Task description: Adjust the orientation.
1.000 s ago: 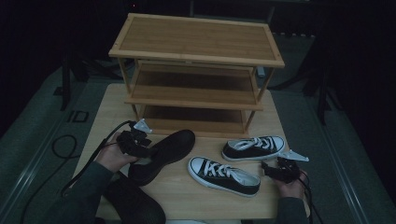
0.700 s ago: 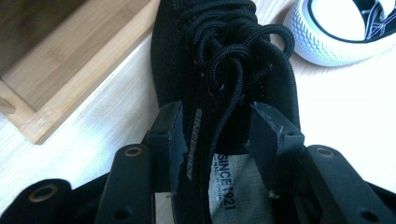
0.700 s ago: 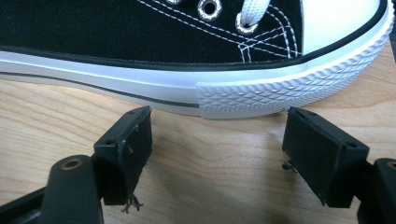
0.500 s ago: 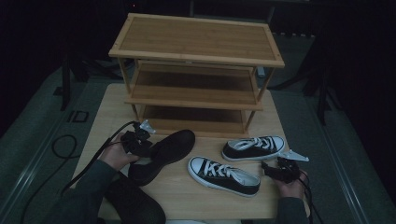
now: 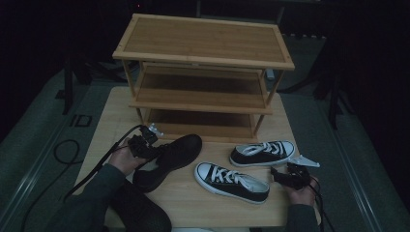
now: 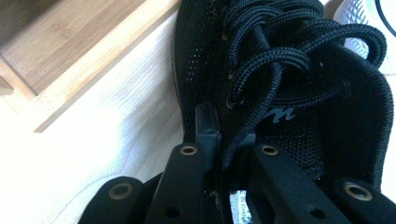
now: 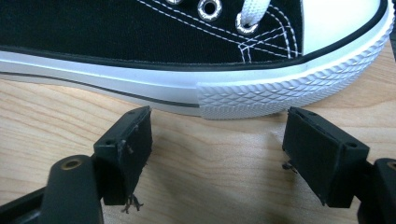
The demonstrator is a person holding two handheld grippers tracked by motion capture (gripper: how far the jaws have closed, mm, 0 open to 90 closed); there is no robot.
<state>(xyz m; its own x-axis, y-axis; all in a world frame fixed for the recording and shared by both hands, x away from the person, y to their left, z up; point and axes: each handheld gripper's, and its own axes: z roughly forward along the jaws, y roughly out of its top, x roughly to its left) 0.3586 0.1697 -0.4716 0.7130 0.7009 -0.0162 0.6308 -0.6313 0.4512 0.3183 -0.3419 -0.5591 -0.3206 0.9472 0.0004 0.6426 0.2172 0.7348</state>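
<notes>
The black mesh shoe (image 5: 169, 157) is lying on the table (image 5: 193, 205), left of centre, toe pointed toward the wooden shoe rack (image 5: 203, 72) at the far side. The left gripper (image 6: 219, 140) has just been closing, and its jaws are now clamped on the shoe's collar edge beside the laces (image 6: 280, 51). The knit upper is judged soft and light, likely to fold under a pinch, so the stiffer collar rim is the sensible hold; sagging at the toe is to be expected. The right gripper (image 7: 217, 149) is held with jaws spread and empty, just short of the near black-and-white sneaker (image 7: 210, 51).
</notes>
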